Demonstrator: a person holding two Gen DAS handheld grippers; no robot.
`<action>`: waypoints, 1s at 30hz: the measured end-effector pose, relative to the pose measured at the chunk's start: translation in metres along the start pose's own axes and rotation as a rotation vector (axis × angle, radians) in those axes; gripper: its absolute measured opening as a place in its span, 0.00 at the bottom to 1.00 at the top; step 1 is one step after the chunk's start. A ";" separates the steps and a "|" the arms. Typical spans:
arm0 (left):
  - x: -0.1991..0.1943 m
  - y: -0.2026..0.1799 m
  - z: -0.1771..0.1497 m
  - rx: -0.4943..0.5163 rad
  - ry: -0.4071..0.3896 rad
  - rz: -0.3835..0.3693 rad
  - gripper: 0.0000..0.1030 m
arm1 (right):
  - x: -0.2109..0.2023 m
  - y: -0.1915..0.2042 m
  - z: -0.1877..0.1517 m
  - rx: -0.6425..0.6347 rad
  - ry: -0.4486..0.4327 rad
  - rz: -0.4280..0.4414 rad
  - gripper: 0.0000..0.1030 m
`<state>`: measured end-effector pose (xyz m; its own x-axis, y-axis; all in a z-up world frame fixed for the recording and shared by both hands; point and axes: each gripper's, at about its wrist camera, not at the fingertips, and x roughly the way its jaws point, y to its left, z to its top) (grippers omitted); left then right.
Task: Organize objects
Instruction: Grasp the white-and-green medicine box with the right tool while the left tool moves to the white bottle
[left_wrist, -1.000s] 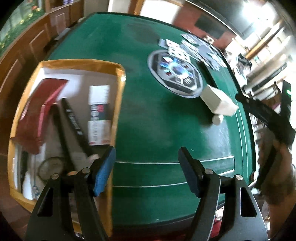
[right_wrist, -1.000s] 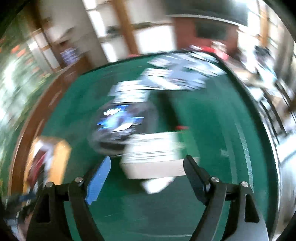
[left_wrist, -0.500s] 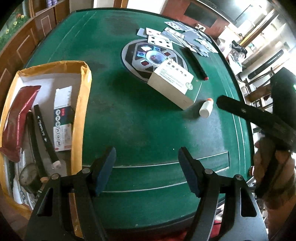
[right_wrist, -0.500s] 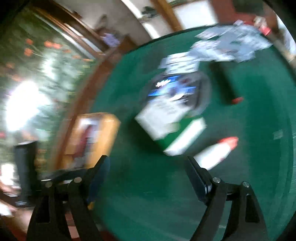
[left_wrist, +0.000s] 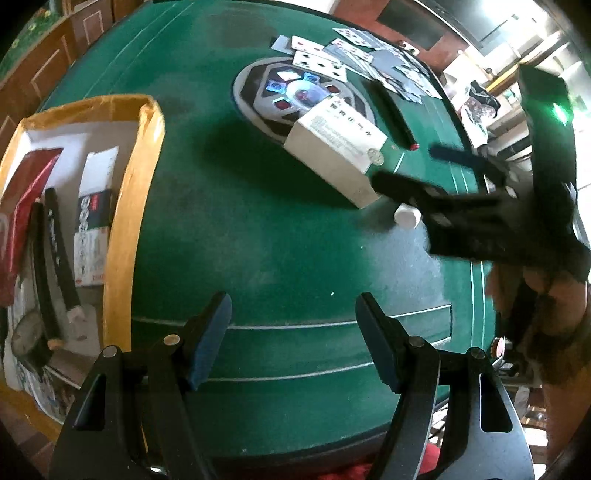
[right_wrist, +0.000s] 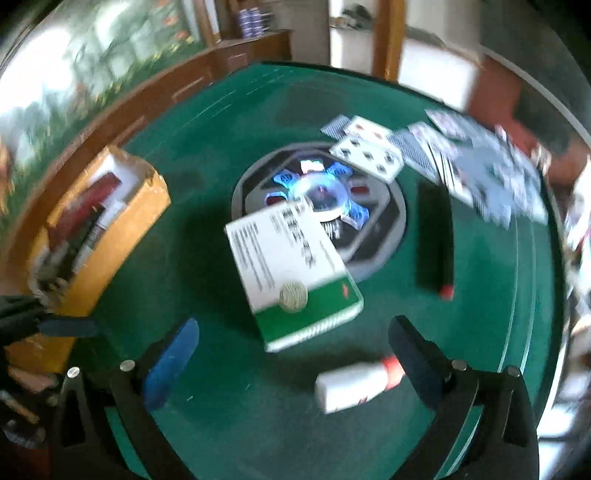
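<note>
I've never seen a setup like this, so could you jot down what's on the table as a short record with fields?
surface: green felt table
container: yellow-rimmed box at the table's left, already holding items
loose items: white-and-green carton, small white bottle with red cap, black pen with red tip, scattered playing cards
left gripper: open, empty
right gripper: jaws just opened wider, bottle between them, not gripped

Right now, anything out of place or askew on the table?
Yes. Playing cards lie scattered at the far edge. A white-and-green box sits askew, half over the round centre panel. A small white bottle lies tipped on its side.
</note>
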<state>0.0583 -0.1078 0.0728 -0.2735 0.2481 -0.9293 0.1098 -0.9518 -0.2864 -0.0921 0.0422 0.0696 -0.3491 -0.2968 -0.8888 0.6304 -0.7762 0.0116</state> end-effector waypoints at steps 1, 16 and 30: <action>0.000 0.002 -0.002 -0.007 0.002 0.003 0.68 | 0.006 0.004 0.007 -0.036 0.012 -0.014 1.00; 0.030 -0.027 0.014 0.045 0.020 -0.018 0.68 | 0.014 -0.047 -0.005 0.199 0.021 0.029 0.69; 0.109 -0.157 0.073 0.437 0.002 -0.024 0.65 | -0.065 -0.144 -0.097 0.531 -0.056 -0.094 0.70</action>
<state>-0.0582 0.0557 0.0335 -0.2691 0.2711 -0.9242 -0.3112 -0.9326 -0.1829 -0.0926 0.2270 0.0810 -0.4324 -0.2302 -0.8718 0.1629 -0.9709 0.1756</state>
